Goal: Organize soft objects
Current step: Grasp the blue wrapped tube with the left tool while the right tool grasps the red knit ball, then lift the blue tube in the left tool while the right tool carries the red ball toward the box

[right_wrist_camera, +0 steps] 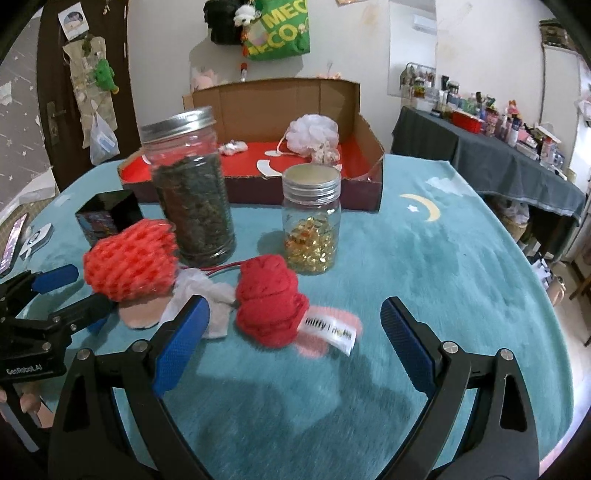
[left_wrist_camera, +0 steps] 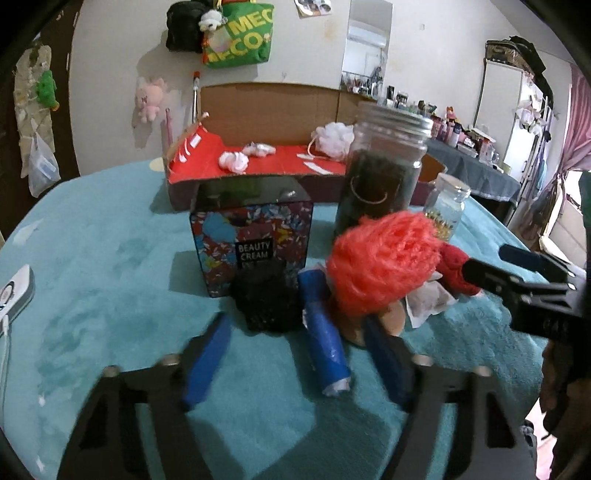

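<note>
Your left claw [left_wrist_camera: 295, 354] half-open around a blue roll [left_wrist_camera: 325, 339], not gripping — right claw [right_wrist_camera: 295, 332] wide open, empty, both before the tall jar [right_wrist_camera: 192, 184].

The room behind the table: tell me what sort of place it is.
Probably a lived-in home room, a bedroom or dressing corner. A green tote bag and a pink plush toy hang on the wall, and a dark-draped side table is crowded with small bottles that look like cosmetics.
</note>
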